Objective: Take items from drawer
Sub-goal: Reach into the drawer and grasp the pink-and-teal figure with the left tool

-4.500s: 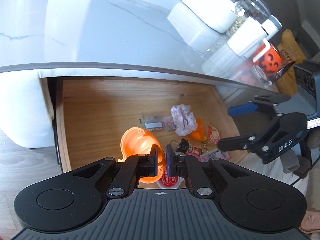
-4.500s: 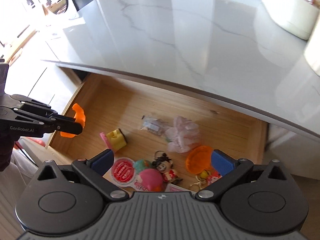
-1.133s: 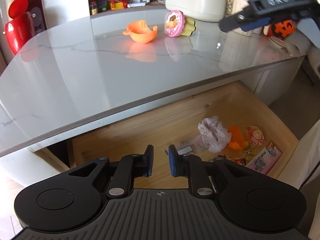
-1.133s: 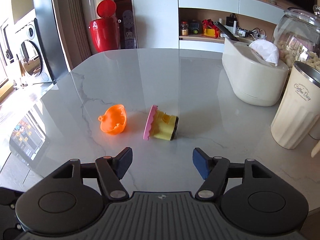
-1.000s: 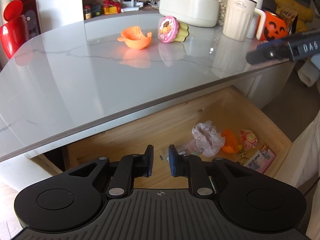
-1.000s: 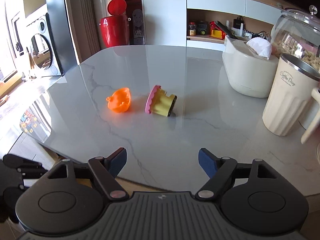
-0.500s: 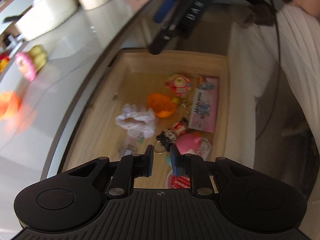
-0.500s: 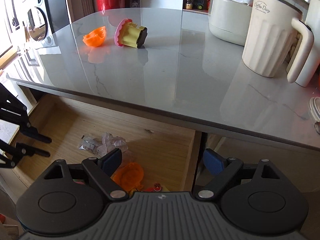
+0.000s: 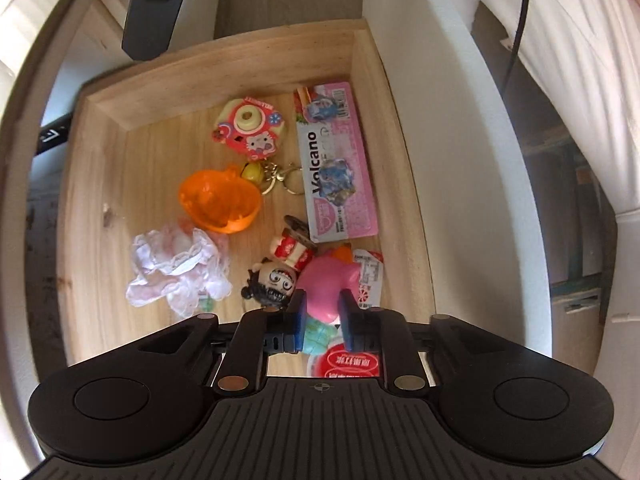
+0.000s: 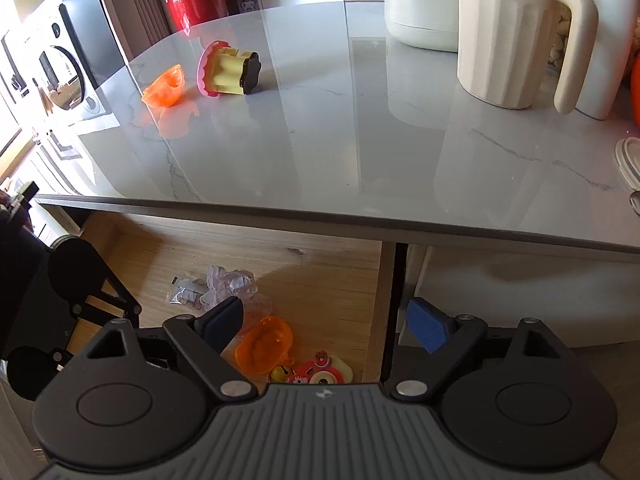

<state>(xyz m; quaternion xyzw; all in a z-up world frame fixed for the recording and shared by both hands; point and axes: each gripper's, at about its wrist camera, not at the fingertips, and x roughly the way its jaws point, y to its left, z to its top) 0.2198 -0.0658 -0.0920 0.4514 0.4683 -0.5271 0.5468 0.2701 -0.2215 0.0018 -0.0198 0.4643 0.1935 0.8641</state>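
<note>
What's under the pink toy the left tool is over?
Under the pink toy lie a white printed packet and a round red-labelled item; the rest is covered.

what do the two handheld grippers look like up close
Both look alike. The left gripper and right gripper each have a black body with a ribbed grey front plate, two round black discs, silver pivot screws, angular black linkage arms and blue pads on the fingers. A small crosshair mark sits at centre.

Open drawer (image 9: 120, 168) with bare wood along its far and left side, toys crowded at the near right, pink toy (image 9: 326, 284) between the left gripper's (image 9: 322, 322) fingers, worktop (image 10: 360, 140) edge hanging over the drawer's back, wide bare worktop middle
</note>
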